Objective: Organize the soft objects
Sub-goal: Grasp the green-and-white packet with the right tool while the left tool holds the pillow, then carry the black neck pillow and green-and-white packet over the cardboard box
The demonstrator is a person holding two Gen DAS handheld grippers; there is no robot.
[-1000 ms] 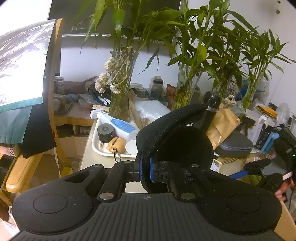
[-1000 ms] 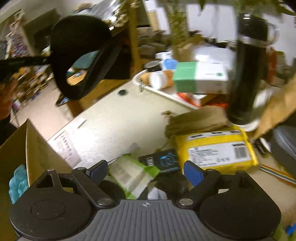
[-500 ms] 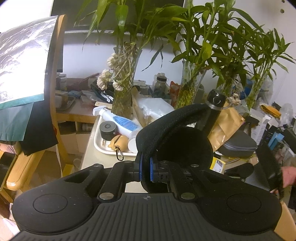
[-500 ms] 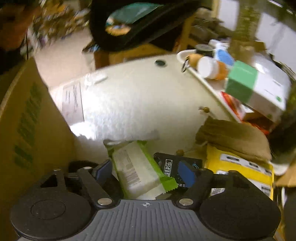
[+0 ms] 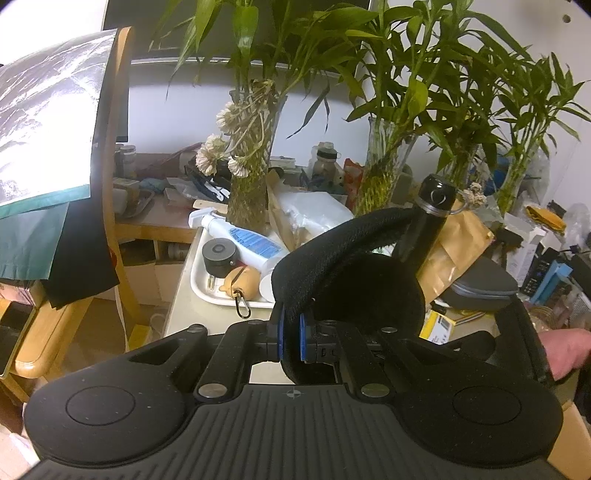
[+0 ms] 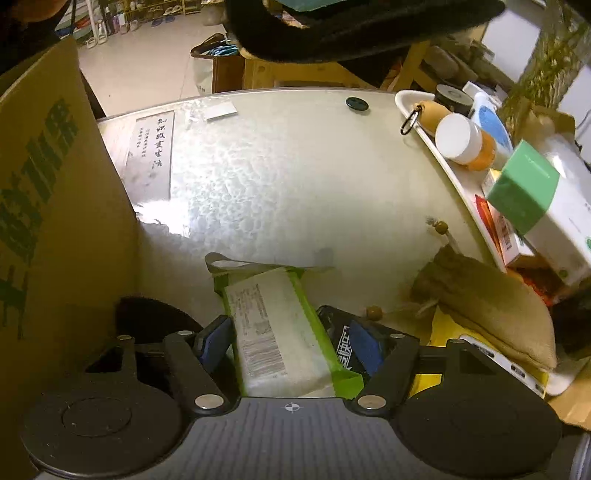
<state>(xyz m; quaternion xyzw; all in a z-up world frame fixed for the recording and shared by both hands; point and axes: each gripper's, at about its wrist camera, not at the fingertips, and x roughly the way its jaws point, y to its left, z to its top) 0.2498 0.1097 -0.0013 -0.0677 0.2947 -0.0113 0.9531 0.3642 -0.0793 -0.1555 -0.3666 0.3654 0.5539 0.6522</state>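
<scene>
Left gripper (image 5: 290, 338): jaws pinched almost fully together on the rim of a black padded fabric pouch (image 5: 347, 284), blue pads squeezing the thick edge. Pouch raised off the table, arching up and to the right of the jaws, hollow side toward the camera, blocking part of the clutter behind. Seen from the right wrist as a dark shape (image 6: 354, 26) hanging across the top of the frame, above the far edge of the white table (image 6: 295, 177).

Right gripper (image 6: 290, 345): angled steeply down over the table, jaws partly spread and closing. Between them, lengthwise, a green-edged white soft packet (image 6: 277, 328), lying flat on the table with its barcode label up, one end running under the gripper body, the other reaching out past the fingertips. Left pad just beside the packet's left edge, right pad standing a little off its right edge, over a black printed packet (image 6: 341, 347); no firm press visible on either side.

Near the right gripper: a cardboard box (image 6: 55, 221) with green lettering rising at the left, a tan cloth bag (image 6: 491, 306) with beaded drawstring to the right, lying partly on a yellow parcel (image 6: 443, 328). Farther right, a white tray (image 6: 458, 173) holding bottles and a green-and-white carton (image 6: 535, 199).

In the left wrist view: a hand (image 5: 565, 350) at the right edge.
</scene>
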